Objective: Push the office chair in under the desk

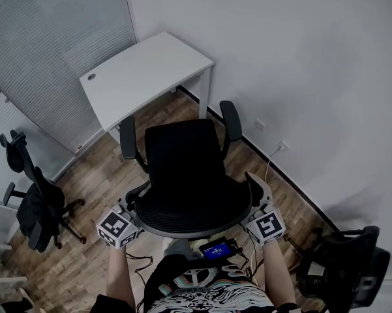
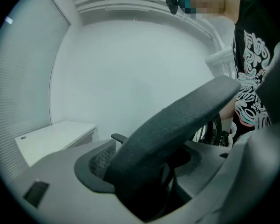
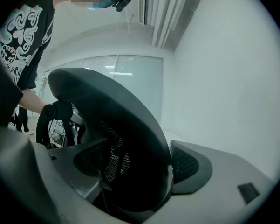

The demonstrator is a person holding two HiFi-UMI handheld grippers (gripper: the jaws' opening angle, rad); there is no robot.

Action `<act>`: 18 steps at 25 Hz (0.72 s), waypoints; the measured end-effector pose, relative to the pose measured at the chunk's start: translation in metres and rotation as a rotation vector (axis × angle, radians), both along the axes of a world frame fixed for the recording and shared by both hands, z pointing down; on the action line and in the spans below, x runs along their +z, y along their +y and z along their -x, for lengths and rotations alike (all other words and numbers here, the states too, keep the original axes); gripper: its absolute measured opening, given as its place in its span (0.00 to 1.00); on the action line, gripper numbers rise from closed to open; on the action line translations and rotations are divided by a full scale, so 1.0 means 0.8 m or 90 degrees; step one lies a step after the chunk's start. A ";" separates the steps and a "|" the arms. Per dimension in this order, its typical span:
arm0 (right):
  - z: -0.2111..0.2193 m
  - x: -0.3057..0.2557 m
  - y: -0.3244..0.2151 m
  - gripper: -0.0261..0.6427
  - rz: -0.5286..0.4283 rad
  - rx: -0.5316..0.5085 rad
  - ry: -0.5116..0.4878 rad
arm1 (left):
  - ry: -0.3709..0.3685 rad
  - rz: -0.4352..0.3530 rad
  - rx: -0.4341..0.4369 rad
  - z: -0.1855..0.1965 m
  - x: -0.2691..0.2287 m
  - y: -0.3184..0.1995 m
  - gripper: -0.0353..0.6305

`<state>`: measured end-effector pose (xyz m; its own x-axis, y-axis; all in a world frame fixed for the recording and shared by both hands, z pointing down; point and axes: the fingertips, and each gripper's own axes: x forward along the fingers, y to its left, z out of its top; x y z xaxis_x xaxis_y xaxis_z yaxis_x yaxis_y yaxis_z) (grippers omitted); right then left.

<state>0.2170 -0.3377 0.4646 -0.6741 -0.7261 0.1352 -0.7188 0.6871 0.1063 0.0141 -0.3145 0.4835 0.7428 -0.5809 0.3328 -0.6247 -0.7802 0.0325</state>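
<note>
The black office chair (image 1: 186,175) stands on the wood floor (image 1: 98,175), close in front of the white desk (image 1: 143,74) and not yet under it. The left gripper (image 1: 138,201) and right gripper (image 1: 253,191) each clamp wide-set jaws on opposite side edges of its backrest.

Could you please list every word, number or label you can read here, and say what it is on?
No text can be read.
Small screen at the person's chest: lit blue, too small to read.
T-shirt print: swirling pattern, no legible words.
Marker cubes: black-and-white code squares, no letters.
Office chair, desk: no labels seen.
</note>
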 end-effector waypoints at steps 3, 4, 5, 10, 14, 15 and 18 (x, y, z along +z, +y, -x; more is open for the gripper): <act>-0.007 -0.001 -0.011 0.64 -0.008 -0.009 0.003 | 0.001 0.003 -0.008 -0.007 -0.003 -0.006 0.57; -0.009 -0.001 -0.015 0.64 -0.009 -0.012 0.003 | 0.001 0.003 -0.011 -0.009 -0.003 -0.009 0.57; -0.011 -0.001 -0.019 0.64 -0.010 -0.015 0.004 | 0.002 0.004 -0.014 -0.012 -0.004 -0.012 0.57; -0.027 -0.001 -0.037 0.64 -0.014 -0.034 0.004 | 0.011 0.011 -0.028 -0.029 -0.001 -0.022 0.57; -0.036 -0.002 -0.052 0.65 -0.020 -0.043 0.005 | 0.014 0.019 -0.038 -0.040 0.000 -0.031 0.56; -0.038 -0.002 -0.055 0.65 -0.019 -0.046 0.005 | 0.015 0.020 -0.040 -0.043 0.000 -0.033 0.56; -0.045 -0.003 -0.063 0.65 -0.021 -0.056 0.006 | 0.017 0.022 -0.046 -0.050 -0.001 -0.037 0.56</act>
<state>0.2532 -0.3879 0.4618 -0.7345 -0.6681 0.1190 -0.6545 0.7438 0.1358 0.0544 -0.3442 0.4827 0.7082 -0.6222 0.3336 -0.6780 -0.7311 0.0760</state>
